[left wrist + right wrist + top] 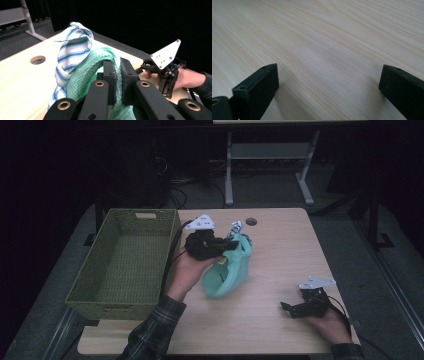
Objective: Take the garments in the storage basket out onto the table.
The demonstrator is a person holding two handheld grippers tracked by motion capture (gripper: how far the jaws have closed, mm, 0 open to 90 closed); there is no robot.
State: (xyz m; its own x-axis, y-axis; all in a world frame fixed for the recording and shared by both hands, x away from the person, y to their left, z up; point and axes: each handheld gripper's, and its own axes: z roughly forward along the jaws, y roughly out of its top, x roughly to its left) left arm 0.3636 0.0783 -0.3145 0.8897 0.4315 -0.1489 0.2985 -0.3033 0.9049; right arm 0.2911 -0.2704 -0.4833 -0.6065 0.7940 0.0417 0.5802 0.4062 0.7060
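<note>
The left tool (231, 245) stands over the middle of the pale wood-grain tabletop (280, 245), held from below by the left hand (187, 270), whose plaid sleeve (152, 332) enters from the bottom edge of the high view; its jaws are clamped on a fold of the mint-green waffle-weave cloth (227, 272), and in the left gripper view the green fabric is pinched between the two black pads (111, 77); the cloth hangs from that grip in a loose loop, its lower end on or just above the tabletop, which of the two cannot be told; a white cloth with blue stripes (72, 52) rises beside the green one at the jaws, touching it on the far side, its peak upright and folded over; whether the pads also catch the striped cloth cannot be told; a rectangular olive-green woven basket (122, 265) sits at the left edge of the tabletop, just beside the left hand, apart from both cloths; a round cable hole (251, 221) lies in the tabletop near its far edge, beyond the cloths; the right tool (289, 308) rests low at the near right corner of the tabletop in the right hand (330, 325), well apart from the cloths; its jaws stand wide apart in the right gripper view, with bare wood between them.
</note>
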